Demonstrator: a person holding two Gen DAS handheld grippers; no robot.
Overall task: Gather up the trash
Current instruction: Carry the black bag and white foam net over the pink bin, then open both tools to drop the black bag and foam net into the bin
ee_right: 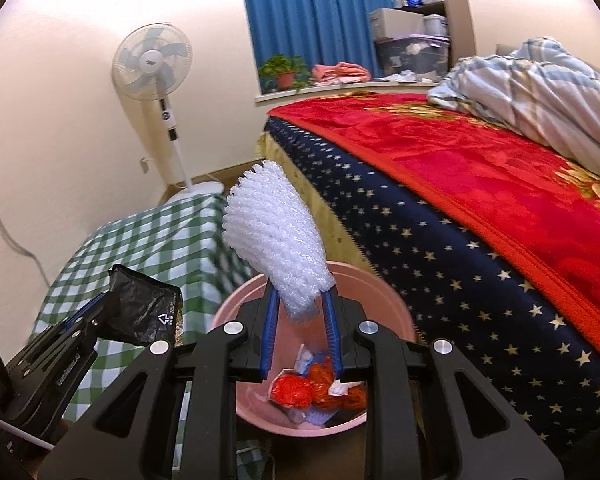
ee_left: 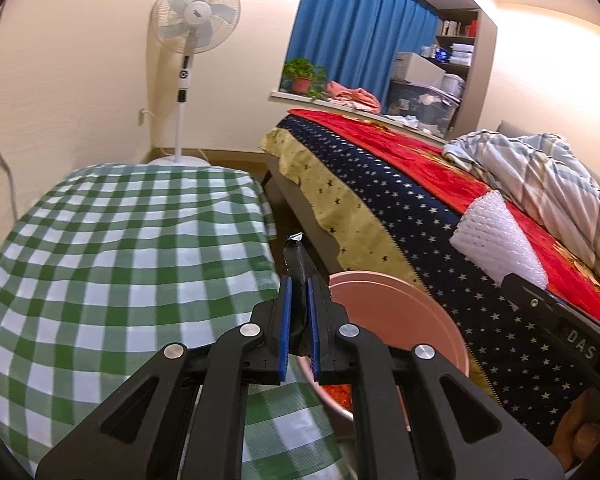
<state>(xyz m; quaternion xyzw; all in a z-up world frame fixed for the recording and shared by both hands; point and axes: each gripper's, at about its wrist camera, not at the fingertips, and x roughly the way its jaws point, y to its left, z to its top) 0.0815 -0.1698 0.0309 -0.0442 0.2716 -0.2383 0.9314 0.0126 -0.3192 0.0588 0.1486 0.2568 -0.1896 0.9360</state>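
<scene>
Here right gripper (ee_right: 300,316) pinches foam net (ee_right: 276,240); left gripper (ee_left: 298,304) clamps black wrapper (ee_right: 146,312).

A home bedroom: a bed (ee_right: 480,184) with blankets, a standing fan (ee_left: 194,16), blue curtains (ee_left: 360,28) and a cluttered shelf (ee_left: 456,46)

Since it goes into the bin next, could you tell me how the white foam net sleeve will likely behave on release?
The white foam net sleeve, pinched by the right gripper above the pink plastic bin, looks airy, so probably very light. It stands upright, suggesting springiness; it may bounce or drift.
</scene>
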